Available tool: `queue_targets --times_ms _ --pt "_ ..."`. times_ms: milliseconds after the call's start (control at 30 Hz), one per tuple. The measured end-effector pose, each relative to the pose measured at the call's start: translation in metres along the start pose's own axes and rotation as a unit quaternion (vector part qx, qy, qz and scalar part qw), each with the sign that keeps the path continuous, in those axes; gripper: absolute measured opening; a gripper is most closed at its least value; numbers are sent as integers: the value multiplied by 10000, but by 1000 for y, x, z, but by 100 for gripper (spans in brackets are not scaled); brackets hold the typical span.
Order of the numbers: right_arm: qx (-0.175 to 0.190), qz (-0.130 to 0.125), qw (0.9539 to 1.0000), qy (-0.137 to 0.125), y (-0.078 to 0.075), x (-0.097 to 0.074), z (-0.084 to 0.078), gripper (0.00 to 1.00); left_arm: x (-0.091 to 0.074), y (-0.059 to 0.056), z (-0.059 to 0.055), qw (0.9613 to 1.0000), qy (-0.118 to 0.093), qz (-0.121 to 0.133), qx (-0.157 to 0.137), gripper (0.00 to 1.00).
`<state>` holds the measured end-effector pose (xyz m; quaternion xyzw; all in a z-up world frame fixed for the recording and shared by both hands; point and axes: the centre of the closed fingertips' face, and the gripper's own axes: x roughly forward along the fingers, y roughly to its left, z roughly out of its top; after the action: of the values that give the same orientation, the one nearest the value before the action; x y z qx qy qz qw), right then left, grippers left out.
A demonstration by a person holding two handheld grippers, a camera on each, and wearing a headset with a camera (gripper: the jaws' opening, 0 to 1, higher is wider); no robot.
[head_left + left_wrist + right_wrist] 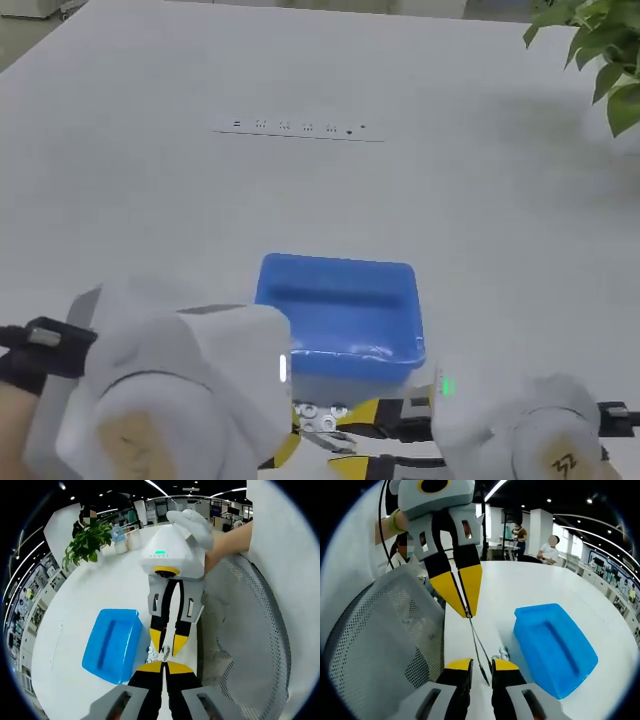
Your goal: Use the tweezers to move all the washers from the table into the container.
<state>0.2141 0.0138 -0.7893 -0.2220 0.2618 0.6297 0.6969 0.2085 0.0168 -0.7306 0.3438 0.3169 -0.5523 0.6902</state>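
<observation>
Closest to me, my right claw (481, 666) has its jaws apart, straddling the thin tweezers (477, 650) without pinching them. Opposite, my left claw (465, 611) is closed on the far end of the tweezers, its yellow tips pressed together around the metal. I can't tell from here which end carries the tips.

The washers (501, 654) lie in a small cluster on the bench (520, 585), just beside the tweezers and close against the near wall of the blue container (555, 650). None is lifted yet, and I can see no washers inside the container, though its floor is blurred in the head view.

As I read it, the step in hand is getting proper control of the tweezers. I'd keep the left claw firm so the tool cannot swivel, then close the right claw slowly on the two arms, square across them, so they squeeze evenly and do not twist. Once the points answer to that squeeze, I'd lower them over one washer at the edge of the cluster, not the middle, to avoid scattering the rest. The lift is short, but the wall must be cleared.

A mesh chair (385, 630) sits at the bench edge. Farther off lie a power strip (300, 127) and a plant (600, 50).
</observation>
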Motion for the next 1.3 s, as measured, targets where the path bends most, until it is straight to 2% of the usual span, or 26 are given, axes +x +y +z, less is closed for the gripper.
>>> queue_targets --times_ms 100,167,300,500,600,667,767,833,1000,1300 --pt "-68 5 10000 67 -4 4 -1 6 0 -1 -3 9999 106 -39 21 0" --pt "-1 99 9999 31 -5 4 1 6 -1 1 -5 9999 146 2 44 0" --pt "-42 125 9998 -113 -6 7 11 6 -8 7 0 10000 87 37 -8 0" --pt "19 30 9995 -305 -15 14 22 6 -13 18 -2 9996 248 133 -5 0" --pt "88 69 9994 -341 -16 17 22 6 -12 20 -2 9996 233 127 -122 0" --pt "138 103 9993 -319 -16 19 19 6 -9 21 -6 9994 297 101 -153 0" --pt "442 157 9977 -486 -17 20 21 7 -6 24 -11 9991 378 79 -183 0" --pt "526 213 9973 -460 -18 20 22 7 -8 23 -11 9991 384 -17 -154 0" --pt "459 283 9975 -461 -14 21 26 7 -8 24 -5 9991 352 -125 -176 0" --pt "400 212 9983 -354 -15 21 25 7 -6 23 -6 9988 327 -216 -291 0"
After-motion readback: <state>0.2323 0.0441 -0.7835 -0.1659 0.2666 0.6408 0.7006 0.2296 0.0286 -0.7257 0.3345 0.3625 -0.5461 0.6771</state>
